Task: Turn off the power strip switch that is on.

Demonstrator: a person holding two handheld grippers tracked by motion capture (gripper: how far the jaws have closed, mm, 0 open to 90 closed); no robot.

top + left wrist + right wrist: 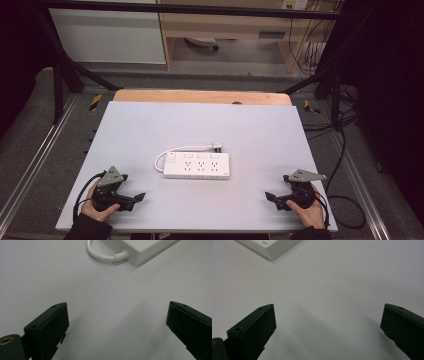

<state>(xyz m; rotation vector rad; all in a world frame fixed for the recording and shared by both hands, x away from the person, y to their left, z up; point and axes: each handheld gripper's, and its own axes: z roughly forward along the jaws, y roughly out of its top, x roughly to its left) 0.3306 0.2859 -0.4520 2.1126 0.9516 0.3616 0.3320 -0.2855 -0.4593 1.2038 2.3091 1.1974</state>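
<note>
Mid-frame on desk (150, 125): power strip (197, 165) | both tongs (131, 198) (276, 199) gaping, empty | risk: loose cord (187, 148) snags, drags it

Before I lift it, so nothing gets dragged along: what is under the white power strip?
The power strip lies flat on the white table top, with its cord curling beside it. Its underside is covered, so anything thin beneath cannot be seen.

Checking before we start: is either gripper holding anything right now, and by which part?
Nothing is held. The left gripper and right gripper are both open over bare table, short of the white power strip.
</note>
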